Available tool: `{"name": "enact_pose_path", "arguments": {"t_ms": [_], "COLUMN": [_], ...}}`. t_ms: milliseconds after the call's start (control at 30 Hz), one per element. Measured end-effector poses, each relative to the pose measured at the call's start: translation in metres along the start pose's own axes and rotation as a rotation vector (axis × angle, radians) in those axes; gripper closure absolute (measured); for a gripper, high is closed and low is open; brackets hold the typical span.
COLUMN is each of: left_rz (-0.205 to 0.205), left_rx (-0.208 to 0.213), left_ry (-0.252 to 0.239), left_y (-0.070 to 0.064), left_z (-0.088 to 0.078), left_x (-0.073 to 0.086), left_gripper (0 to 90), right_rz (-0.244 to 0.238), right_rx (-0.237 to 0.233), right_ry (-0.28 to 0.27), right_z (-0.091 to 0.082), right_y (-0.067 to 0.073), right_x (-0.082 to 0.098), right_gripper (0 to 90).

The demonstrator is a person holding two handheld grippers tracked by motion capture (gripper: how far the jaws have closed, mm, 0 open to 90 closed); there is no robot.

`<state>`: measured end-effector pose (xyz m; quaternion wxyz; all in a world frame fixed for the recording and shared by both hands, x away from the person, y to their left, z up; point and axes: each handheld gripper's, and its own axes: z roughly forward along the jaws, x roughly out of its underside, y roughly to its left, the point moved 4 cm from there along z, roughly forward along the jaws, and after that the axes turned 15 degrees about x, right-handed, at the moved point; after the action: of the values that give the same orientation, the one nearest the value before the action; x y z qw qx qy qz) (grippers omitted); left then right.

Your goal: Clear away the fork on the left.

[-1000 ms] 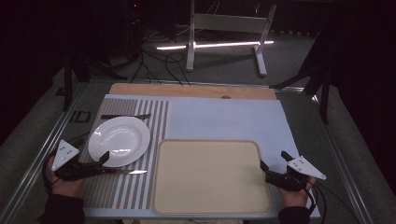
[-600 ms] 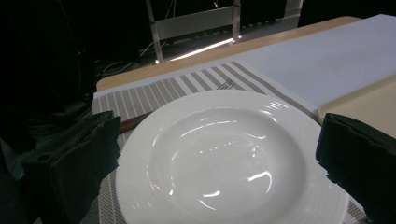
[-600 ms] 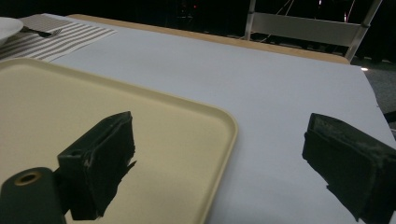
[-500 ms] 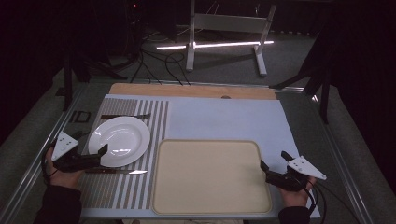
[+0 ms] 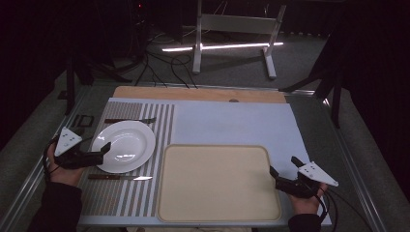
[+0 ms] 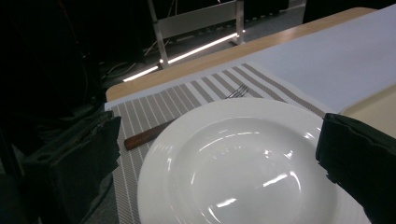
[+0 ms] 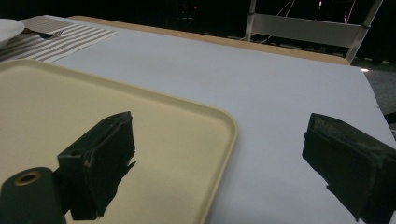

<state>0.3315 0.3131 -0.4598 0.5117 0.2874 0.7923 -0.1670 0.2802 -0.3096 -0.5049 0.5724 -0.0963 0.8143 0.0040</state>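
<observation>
A white plate (image 5: 123, 144) lies on a striped placemat (image 5: 123, 200) at the table's left. My left gripper (image 5: 102, 153) is open at the plate's left rim. In the left gripper view the plate (image 6: 243, 163) lies between the two black jaws of that gripper (image 6: 215, 161). A fork (image 5: 129, 120) lies beyond the plate and a knife (image 5: 120, 178) lies in front of it. A beige tray (image 5: 217, 181) sits front and centre with nothing on it. My right gripper (image 5: 284, 167) is open at the tray's right edge (image 7: 219, 154), one jaw over the tray and one over the cloth.
A pale blue cloth (image 5: 232, 121) covers the table behind and right of the tray. A wooden strip (image 5: 193, 93) runs along the far edge. A small black frame (image 5: 83, 120) lies off the placemat's far left corner. A metal stand (image 5: 232, 29) is on the floor beyond.
My left gripper has moved forward from beside the knife to the plate's left rim. The right gripper has stayed at the tray's right edge.
</observation>
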Motion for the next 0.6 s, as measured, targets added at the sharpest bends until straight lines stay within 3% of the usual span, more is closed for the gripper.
{"name": "enact_pose_path", "arguments": {"t_ms": [600], "left_rz": [0.024], "left_rx": [-0.024], "left_ry": [0.055], "left_y": [0.023], "left_z": [0.015], "left_x": [-0.011], "left_gripper": [0.1], "right_rz": [0.001], "right_rx": [-0.003], "right_ry": [0.003], "right_z": [0.0], "right_y": [-0.001], "right_x": [0.001], "right_gripper": [8.9]}}
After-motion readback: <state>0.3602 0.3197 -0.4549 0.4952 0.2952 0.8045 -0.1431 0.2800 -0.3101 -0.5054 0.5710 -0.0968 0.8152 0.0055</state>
